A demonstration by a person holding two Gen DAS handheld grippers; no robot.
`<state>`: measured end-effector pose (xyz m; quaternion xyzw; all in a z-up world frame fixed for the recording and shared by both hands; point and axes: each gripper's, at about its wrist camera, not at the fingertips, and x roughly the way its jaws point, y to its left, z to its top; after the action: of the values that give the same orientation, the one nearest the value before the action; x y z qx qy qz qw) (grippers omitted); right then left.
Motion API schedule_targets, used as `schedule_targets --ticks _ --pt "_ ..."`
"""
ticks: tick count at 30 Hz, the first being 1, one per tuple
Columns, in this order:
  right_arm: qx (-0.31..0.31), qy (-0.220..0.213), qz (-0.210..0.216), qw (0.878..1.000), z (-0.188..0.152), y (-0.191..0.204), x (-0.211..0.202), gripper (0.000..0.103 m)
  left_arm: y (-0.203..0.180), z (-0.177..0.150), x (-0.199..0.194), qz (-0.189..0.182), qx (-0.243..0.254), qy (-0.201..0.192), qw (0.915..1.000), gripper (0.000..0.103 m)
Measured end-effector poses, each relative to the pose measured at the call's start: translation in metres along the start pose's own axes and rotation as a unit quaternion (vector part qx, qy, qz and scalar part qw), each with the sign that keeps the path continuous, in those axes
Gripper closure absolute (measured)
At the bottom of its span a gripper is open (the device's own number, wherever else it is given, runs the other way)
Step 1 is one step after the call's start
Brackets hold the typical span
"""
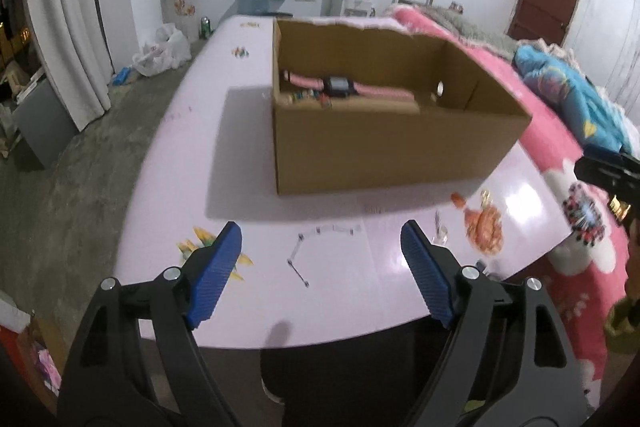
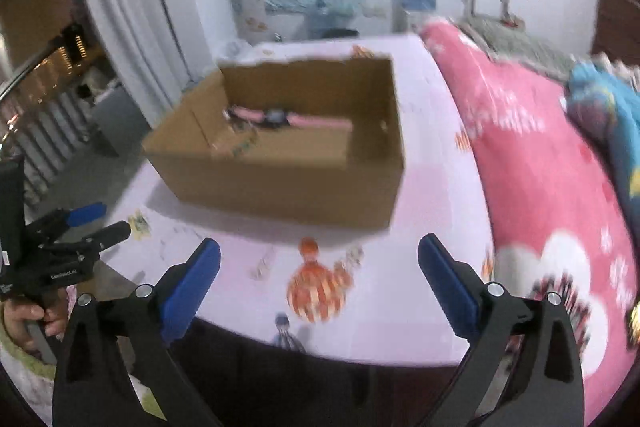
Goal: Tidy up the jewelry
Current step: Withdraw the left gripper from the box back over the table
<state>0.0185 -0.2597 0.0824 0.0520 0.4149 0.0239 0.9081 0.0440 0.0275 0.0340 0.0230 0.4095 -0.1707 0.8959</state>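
An open cardboard box point(image 1: 380, 151) point(image 2: 288, 183) stands on a lilac table point(image 1: 172, 179) point(image 2: 436, 199). Inside it lie a pink-strapped watch point(image 1: 340, 87) point(image 2: 280, 117) and some coloured beads point(image 1: 316, 99). On the table in front of the box lies a thin silver chain point(image 1: 316, 239), just below and between the tips of my left gripper point(image 1: 320, 231), which is open and empty. My right gripper point(image 2: 320, 243) is open and empty above the table's near edge, where small blurred pieces point(image 2: 262, 267) lie. Each gripper shows at the edge of the other's view.
A bed with a pink blanket point(image 1: 560, 147) point(image 2: 540, 167) borders the table on the right. Cartoon stickers point(image 1: 484, 227) point(image 2: 316, 287) decorate the tabletop. A small dark item point(image 2: 285, 329) sits at the table's near edge. Bare concrete floor point(image 1: 80, 187) lies to the left.
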Motion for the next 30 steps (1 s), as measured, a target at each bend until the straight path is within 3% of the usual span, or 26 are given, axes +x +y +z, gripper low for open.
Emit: schedule_targets --ticks 5,9,17,19,25,30 --pt "0.044 0.028 -0.041 0.998 -0.02 -0.01 0.028 0.007 -0.008 -0.015 0.034 0.003 0.013 0.055 0.9984 0.025" --pt "0.053 0.03 -0.072 0.996 -0.023 -0.009 0.039 0.007 -0.007 -0.017 0.048 0.025 0.026 0.063 0.9974 0.025" --pt "-0.017 0.007 -0.136 0.991 -0.024 0.007 0.05 0.007 0.008 -0.019 0.073 0.034 0.012 0.083 0.9959 0.025" --pt "-0.022 -0.002 -0.133 0.991 -0.023 0.007 0.05 0.007 0.011 -0.015 0.074 0.034 0.008 0.079 0.9963 0.025" --pt "-0.008 -0.03 -0.046 0.998 -0.017 0.001 0.048 0.007 0.013 -0.007 0.074 0.037 -0.002 0.064 0.9973 0.025" --pt "-0.015 -0.04 -0.027 0.999 -0.019 -0.002 0.05 0.007 0.005 -0.005 0.067 0.055 0.003 0.046 0.9974 0.025"
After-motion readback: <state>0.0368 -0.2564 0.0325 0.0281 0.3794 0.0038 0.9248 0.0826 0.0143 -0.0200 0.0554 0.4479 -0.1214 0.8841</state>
